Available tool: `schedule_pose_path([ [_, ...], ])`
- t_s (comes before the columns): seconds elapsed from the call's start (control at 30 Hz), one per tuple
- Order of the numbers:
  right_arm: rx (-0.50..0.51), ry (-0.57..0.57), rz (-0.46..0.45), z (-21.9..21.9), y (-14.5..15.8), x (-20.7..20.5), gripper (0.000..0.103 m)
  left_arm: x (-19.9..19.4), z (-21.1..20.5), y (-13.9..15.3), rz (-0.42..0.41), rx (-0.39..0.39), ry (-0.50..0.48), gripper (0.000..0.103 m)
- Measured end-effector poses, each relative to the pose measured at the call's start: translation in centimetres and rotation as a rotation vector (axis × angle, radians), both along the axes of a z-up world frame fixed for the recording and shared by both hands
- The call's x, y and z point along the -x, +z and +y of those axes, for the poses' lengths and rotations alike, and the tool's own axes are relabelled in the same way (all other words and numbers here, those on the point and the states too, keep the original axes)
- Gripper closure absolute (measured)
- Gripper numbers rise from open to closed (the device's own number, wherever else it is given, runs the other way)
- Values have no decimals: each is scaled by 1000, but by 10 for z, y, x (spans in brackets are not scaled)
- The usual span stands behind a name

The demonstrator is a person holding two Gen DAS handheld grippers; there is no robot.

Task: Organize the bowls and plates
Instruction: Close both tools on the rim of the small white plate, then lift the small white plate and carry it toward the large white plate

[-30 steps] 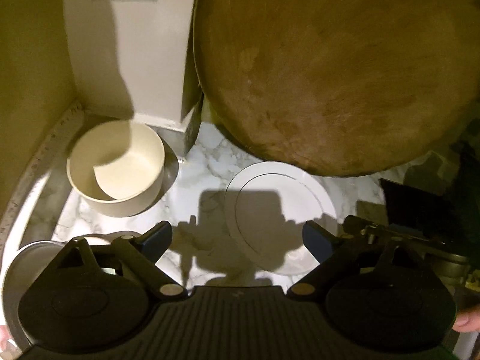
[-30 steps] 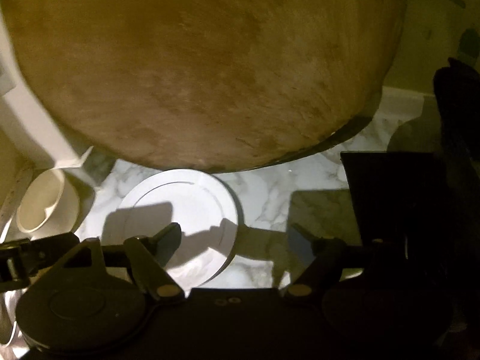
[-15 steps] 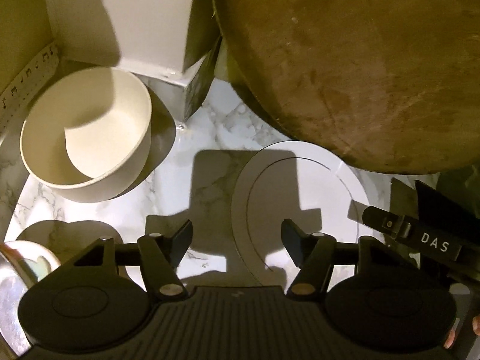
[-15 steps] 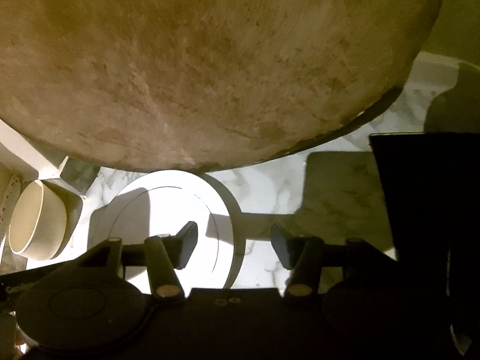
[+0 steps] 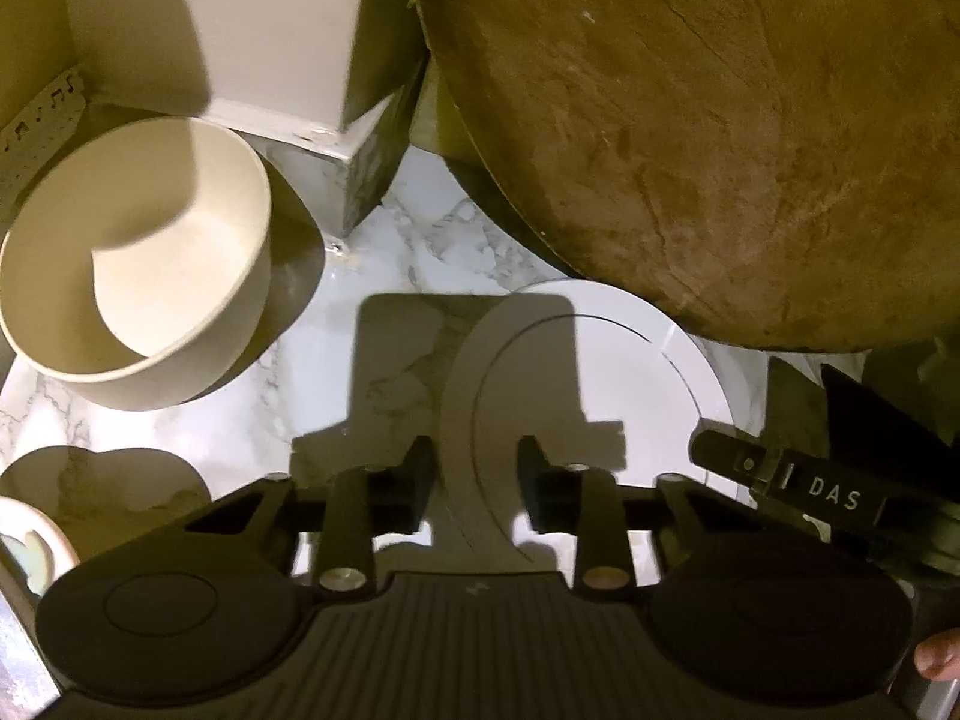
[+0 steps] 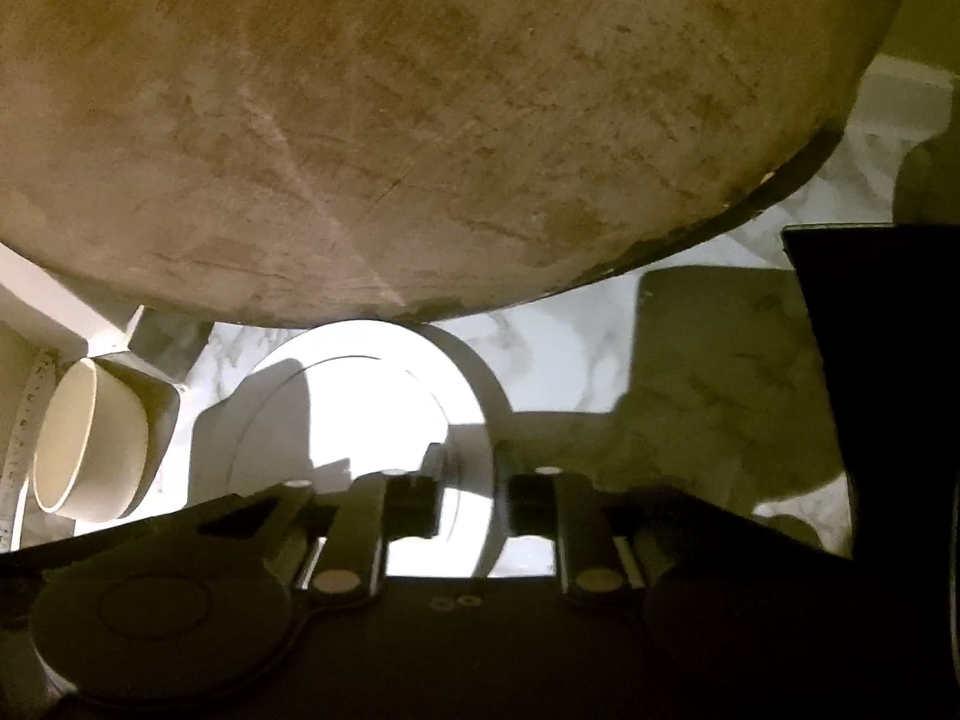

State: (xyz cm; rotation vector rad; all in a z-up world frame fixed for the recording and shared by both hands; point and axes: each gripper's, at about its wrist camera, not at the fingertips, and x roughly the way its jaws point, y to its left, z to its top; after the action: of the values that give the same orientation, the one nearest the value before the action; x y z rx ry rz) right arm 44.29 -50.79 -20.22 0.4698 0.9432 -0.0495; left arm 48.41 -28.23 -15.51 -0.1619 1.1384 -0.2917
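A white plate [image 5: 606, 384] lies flat on the marble counter [image 5: 408, 282], its far edge against a big round wooden board. My left gripper [image 5: 474, 480] straddles the plate's left rim, one finger outside and one over the plate, jaws narrowed around the rim. In the right wrist view the same plate [image 6: 372, 408] shows, and my right gripper [image 6: 468, 492] straddles its right rim the same way. A cream bowl [image 5: 138, 258] stands to the left, also in the right wrist view [image 6: 90, 438].
The round wooden board [image 5: 720, 120] leans upright at the back. A white pillar corner [image 5: 282, 30] stands behind the bowl. A dark box [image 6: 882, 372] is at the right. Another dish's rim [image 5: 30, 540] shows at the lower left.
Both grippers moved forward and lower onto the plate's opposite rims, and their jaws narrowed from wide open to close around the rim.
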Motion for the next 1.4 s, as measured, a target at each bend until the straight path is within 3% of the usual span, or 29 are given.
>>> schedule_pose_path([
  [0.17, 15, -8, -14, 5, 1, 4, 89, 2, 1, 1, -13, -21, 5, 86],
  [0.73, 77, 0, -103, 24, 28, 51, 92, 44, 19, 25, -63, 8, 13, 86],
  [1.4, 97, 20, -269, 67, 110, 166, 93, 153, 72, 111, -191, 58, 31, 86],
])
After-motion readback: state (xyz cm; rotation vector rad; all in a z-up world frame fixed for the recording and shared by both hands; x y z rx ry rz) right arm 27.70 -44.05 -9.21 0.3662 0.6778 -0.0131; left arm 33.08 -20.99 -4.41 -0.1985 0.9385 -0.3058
